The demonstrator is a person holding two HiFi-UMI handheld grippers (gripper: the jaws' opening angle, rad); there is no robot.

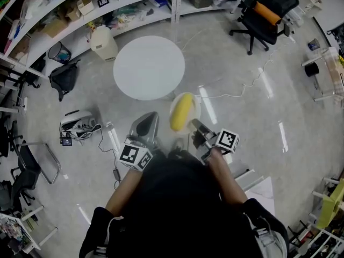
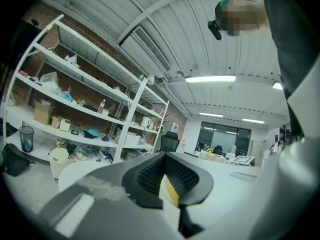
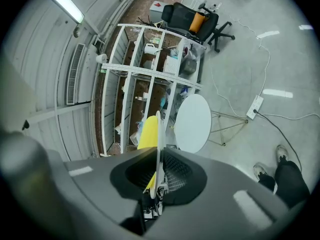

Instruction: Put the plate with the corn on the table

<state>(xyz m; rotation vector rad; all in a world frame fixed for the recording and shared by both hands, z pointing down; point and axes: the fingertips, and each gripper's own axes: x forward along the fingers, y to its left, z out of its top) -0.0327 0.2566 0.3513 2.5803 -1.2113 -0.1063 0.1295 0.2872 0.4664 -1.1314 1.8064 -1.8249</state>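
A yellow corn cob (image 1: 181, 112) lies on a small white plate (image 1: 195, 105), carried above the floor just short of the round white table (image 1: 149, 67). My right gripper (image 1: 195, 126) is shut on the plate's near rim. In the right gripper view the plate (image 3: 158, 134) stands edge-on between the pads, with the corn (image 3: 147, 132) to its left and the table (image 3: 193, 124) beyond. My left gripper (image 1: 150, 120) hangs open to the left of the plate, holding nothing. Through its jaws (image 2: 169, 184) a slice of the corn (image 2: 172, 192) shows, with the table (image 2: 73, 173) off to the left.
White shelving (image 1: 80, 15) full of boxes runs behind the table, with a white jug (image 1: 104, 43) and a black bag (image 1: 63, 78) on the floor at its foot. A black office chair (image 1: 263, 12) stands far right. Cables and a power strip (image 1: 79, 127) lie on the floor.
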